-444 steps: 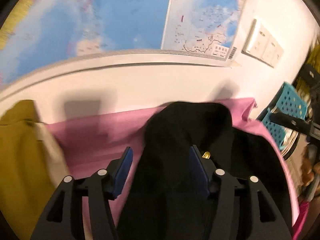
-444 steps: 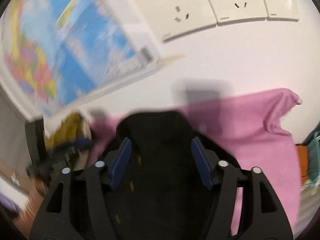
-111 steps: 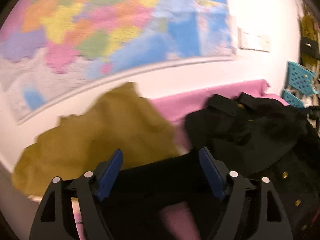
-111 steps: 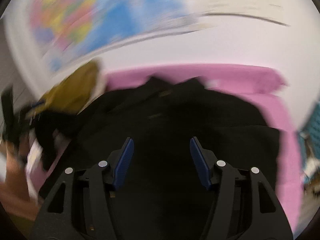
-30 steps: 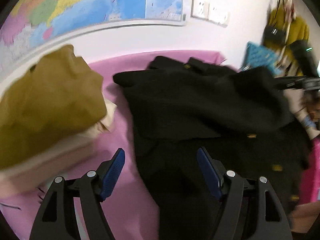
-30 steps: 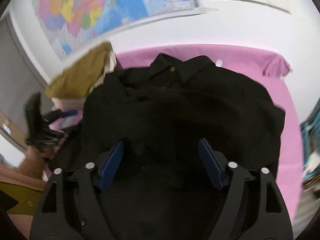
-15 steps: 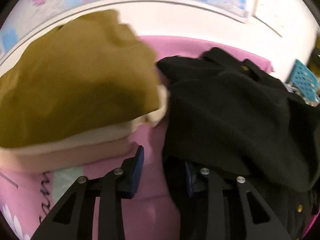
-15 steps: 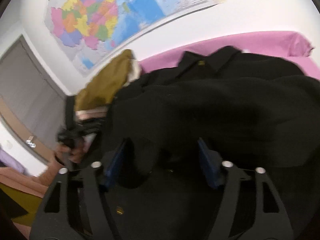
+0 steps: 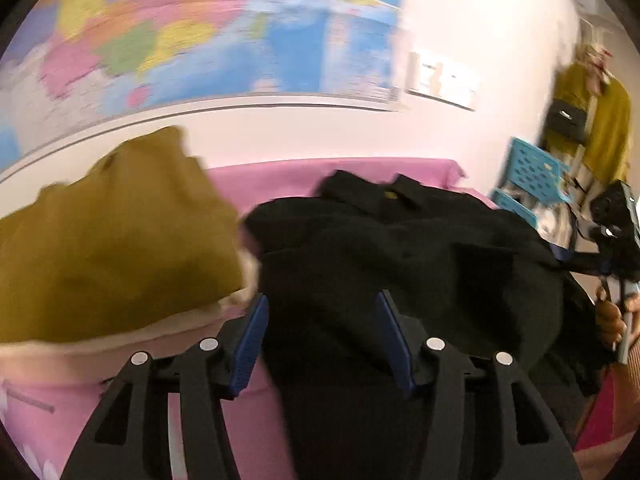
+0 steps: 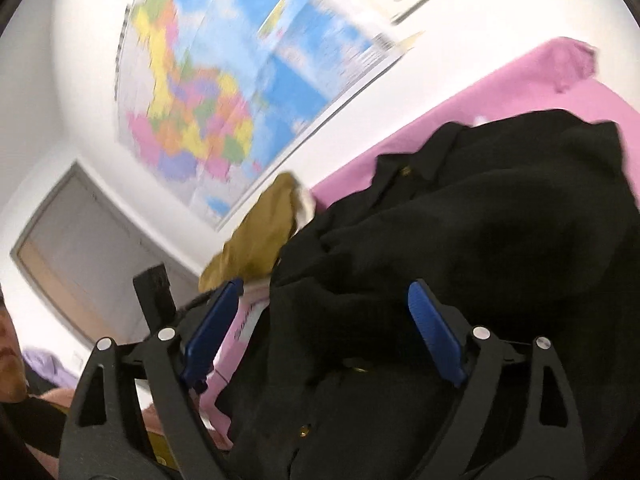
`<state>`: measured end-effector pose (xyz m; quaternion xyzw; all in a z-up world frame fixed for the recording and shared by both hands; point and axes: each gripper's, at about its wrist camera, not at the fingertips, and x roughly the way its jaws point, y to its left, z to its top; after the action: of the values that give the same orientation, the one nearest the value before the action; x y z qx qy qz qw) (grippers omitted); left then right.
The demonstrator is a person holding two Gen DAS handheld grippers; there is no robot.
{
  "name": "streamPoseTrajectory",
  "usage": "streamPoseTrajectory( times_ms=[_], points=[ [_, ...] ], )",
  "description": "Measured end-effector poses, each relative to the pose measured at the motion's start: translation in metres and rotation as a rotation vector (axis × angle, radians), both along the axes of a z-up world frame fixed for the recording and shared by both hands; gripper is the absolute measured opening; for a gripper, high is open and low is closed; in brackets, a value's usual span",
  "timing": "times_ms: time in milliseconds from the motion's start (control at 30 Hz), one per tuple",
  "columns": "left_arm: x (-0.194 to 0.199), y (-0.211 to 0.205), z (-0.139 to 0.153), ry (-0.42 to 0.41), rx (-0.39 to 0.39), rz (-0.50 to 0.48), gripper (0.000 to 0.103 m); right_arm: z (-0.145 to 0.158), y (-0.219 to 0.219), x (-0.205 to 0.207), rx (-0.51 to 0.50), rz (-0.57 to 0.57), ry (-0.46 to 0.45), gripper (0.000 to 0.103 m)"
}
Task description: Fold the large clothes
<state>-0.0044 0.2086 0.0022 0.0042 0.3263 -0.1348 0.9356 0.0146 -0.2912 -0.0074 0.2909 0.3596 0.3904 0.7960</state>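
Observation:
A black buttoned coat (image 9: 420, 248) lies partly folded on a pink sheet (image 9: 288, 178), collar toward the wall. My left gripper (image 9: 322, 320) is open, its blue pads over the coat's near left part with black cloth between and below them. My right gripper (image 10: 320, 304) is open over the coat (image 10: 480, 240), near its front edge with gold buttons. The right gripper also shows in the left wrist view (image 9: 612, 248) at the coat's right side.
A folded mustard garment (image 9: 112, 240) on a cream one lies left of the coat; it also shows in the right wrist view (image 10: 260, 236). A wall map (image 9: 200, 40) hangs behind. Blue baskets (image 9: 532, 168) stand at the right. A door (image 10: 68, 248) is at the left.
My left gripper has opened from nearly shut and tilted up over the coat. The right gripper has swung left and tilted, still open above the coat.

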Motion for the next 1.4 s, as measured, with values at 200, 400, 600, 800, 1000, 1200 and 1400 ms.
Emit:
streamPoseTrajectory(
  times_ms=[200,400,600,800,1000,1200,1400],
  points=[
    [0.029,-0.049,-0.027,0.084,0.084,-0.081,0.055,-0.010,0.003,-0.011,-0.291,-0.101,0.033,0.079],
    [0.055,-0.050,-0.044,0.166,0.081,-0.045,0.055,-0.037,0.043,-0.004,-0.316,0.042,0.081,0.077],
    [0.054,-0.044,-0.044,0.162,0.067,-0.011,0.055,-0.031,0.047,-0.005,-0.144,0.176,0.058,0.017],
    [0.062,-0.040,-0.028,0.116,0.097,0.065,0.054,0.047,-0.022,0.003,-0.223,-0.060,-0.055,0.003],
    [0.087,-0.045,-0.028,0.128,0.133,0.111,0.055,0.033,-0.046,0.035,-0.475,-0.154,0.042,0.003],
    [0.079,-0.064,-0.020,0.079,0.249,-0.040,0.088,0.013,-0.051,0.023,-0.461,-0.162,0.061,0.003],
    [0.097,-0.099,-0.031,0.088,0.381,-0.052,0.016,0.041,-0.049,0.033,-0.392,-0.209,-0.019,0.003]
  ],
)
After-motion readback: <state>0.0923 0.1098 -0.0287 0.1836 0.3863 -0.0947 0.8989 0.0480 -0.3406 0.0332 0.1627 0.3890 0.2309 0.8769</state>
